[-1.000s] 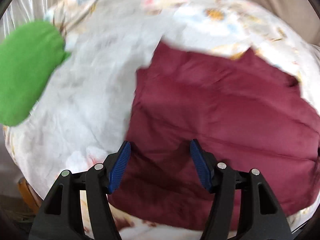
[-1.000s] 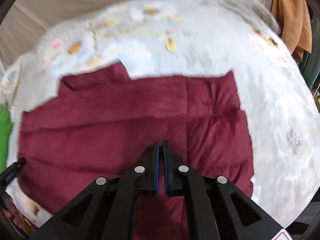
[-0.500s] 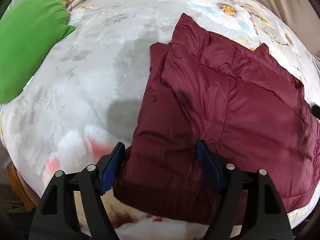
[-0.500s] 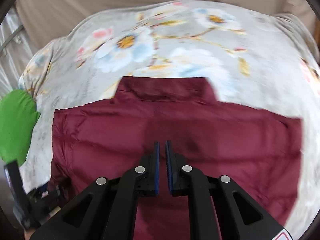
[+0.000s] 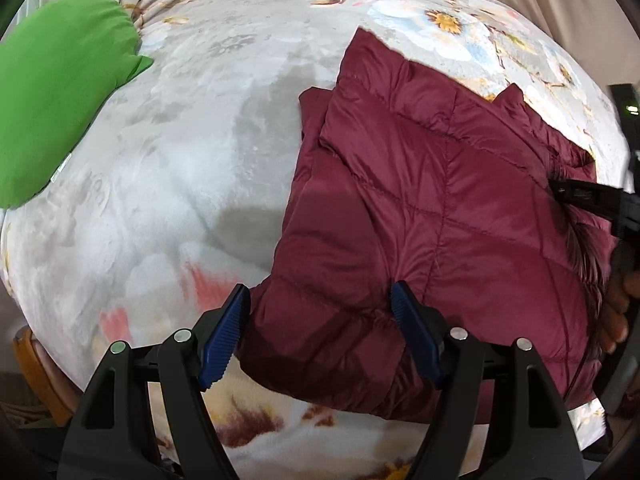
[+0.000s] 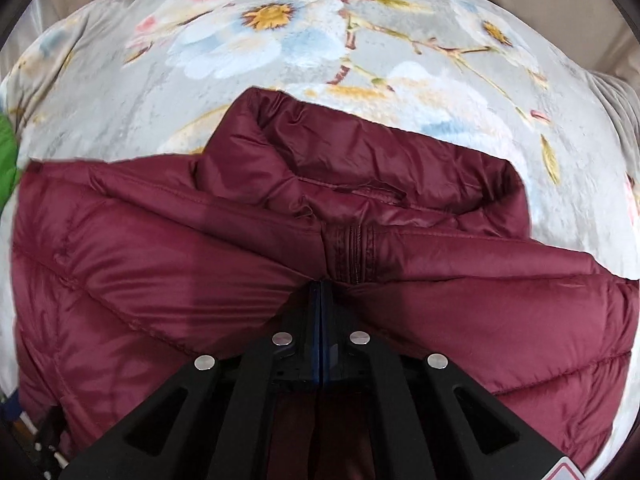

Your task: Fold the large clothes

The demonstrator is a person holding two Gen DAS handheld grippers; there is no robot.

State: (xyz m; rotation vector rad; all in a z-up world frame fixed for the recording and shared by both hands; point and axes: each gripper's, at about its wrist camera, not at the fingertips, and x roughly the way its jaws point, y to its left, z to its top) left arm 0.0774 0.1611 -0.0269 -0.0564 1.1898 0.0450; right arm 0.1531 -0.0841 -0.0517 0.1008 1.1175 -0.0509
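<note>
The maroon puffer jacket (image 5: 440, 240) lay partly folded on the floral blanket (image 5: 200, 160). The left gripper (image 5: 320, 320) stood wide over its 6 o'clock hem; the right gripper (image 6: 320, 292), jaws together, pinched fabric near the zipper — slick shell might slip, undoing the fold.

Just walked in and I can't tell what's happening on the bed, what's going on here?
A person is folding a maroon puffer jacket on a floral blanket using two handheld claws. The right claw is shut, its tips against the jacket near the zipper below the collar. The left claw is open, straddling the jacket's near corner. A green pillow lies off to the side.
</note>
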